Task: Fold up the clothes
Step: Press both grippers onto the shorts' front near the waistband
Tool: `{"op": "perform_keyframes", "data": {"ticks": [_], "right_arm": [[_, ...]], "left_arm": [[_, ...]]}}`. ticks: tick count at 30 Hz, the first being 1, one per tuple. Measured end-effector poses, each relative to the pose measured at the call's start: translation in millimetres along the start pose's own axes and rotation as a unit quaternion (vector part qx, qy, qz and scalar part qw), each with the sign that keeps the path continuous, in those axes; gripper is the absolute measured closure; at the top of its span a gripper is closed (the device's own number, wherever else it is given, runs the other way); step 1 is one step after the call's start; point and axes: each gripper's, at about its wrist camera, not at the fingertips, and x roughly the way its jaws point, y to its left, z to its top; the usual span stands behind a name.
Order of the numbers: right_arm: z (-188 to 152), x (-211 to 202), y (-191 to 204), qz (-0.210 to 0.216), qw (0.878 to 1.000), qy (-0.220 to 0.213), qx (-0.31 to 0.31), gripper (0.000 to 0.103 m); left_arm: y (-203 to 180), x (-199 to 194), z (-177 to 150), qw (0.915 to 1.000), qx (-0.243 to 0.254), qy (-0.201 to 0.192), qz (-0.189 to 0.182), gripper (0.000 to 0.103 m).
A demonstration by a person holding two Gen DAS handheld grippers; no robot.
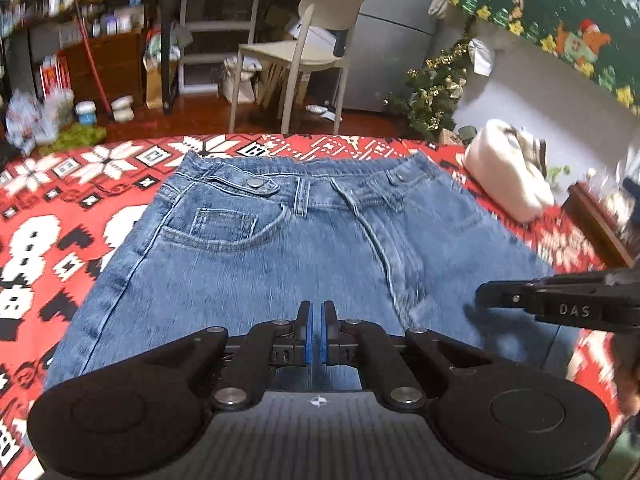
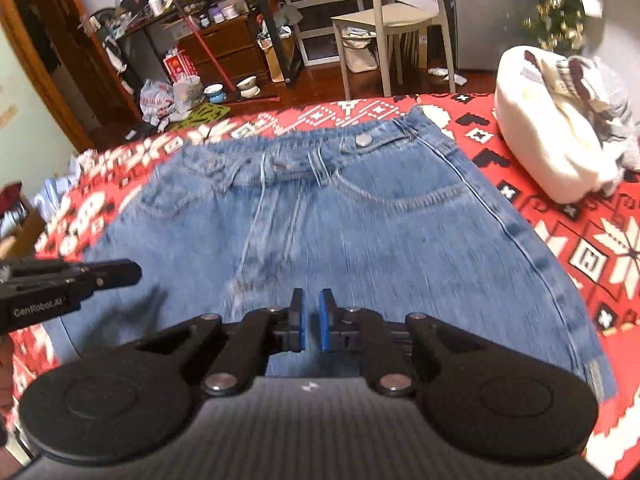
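My left tool [image 1: 317, 332] hangs over the jeans [image 1: 304, 256], blades together, nothing between them. My right tool [image 2: 310, 320] shows only a thin gap, also empty. The jeans lie flat on the red patterned blanket [image 1: 60, 208], waistband toward twelve o'clock. A white bundle of clothes [image 2: 560, 140] sits at two o'clock on the blanket, beside the jeans.

Faded blue denim jeans [image 1: 304, 248] with a dull metal button [image 1: 255, 183] lie on a red patterned woven blanket [image 1: 52, 216]; at two o'clock, a cream fleecy bundle [image 2: 560, 144]; matt plastic chair [image 1: 308, 40] at twelve
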Motion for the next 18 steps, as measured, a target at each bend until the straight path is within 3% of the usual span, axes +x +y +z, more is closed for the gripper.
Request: {"op": "perform_keyframes", "data": {"ticks": [6,11,18], "right_arm": [[-6,-12,0,0.004,1.000,-0.019,0.006,0.092],[-5,-4,-3,0.016,1.000,-0.015,0.018,0.086],[0,3,-10,0.030,0.999,-0.017,0.038,0.086]], "left_arm": [[-1,-2,-17,0.9994,-0.004,-0.026,0.024,0.100],[8,1,-14,0.9987,-0.016,-0.037,0.030,0.100],[34,9,-3,0.9967,-0.034,-0.053,0.051,0.100]]}}
